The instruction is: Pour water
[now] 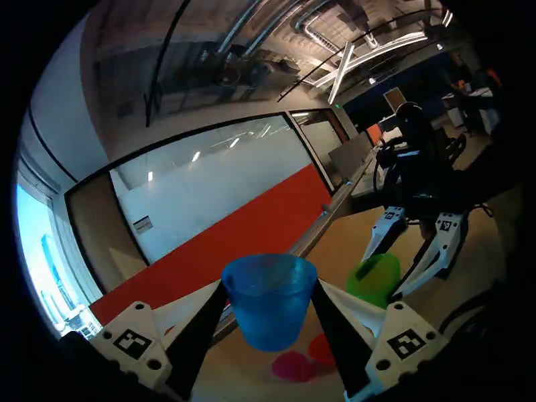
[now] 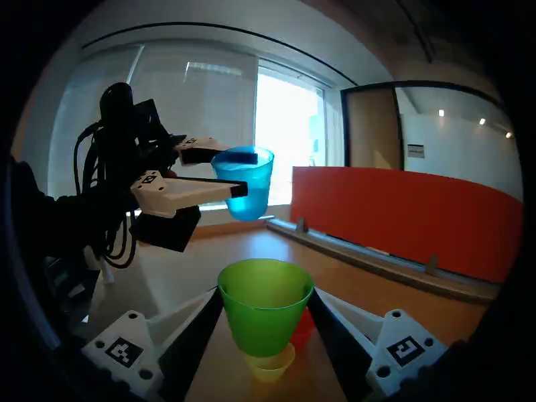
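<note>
A translucent blue cup (image 1: 270,315) sits between the fingers of my left gripper (image 1: 270,295), which is shut on it. From the right gripper view the blue cup (image 2: 249,201) hangs in the air, roughly upright, higher and farther off than the green cup, with the left gripper (image 2: 249,174) clamped on its sides. My right gripper (image 2: 266,295) is shut on a green cup (image 2: 266,321), held upright just above the table. In the left gripper view the green cup (image 1: 375,271) and the right gripper (image 1: 382,280) lie to the right, lower down. I cannot make out water in either cup.
A wooden table (image 2: 375,295) runs below, with a red partition (image 2: 415,214) along its far edge. Small cups stand on the table beneath the grippers: yellow (image 2: 271,367), red (image 2: 305,328), and pink (image 1: 293,366). A bright window (image 2: 288,134) lies behind.
</note>
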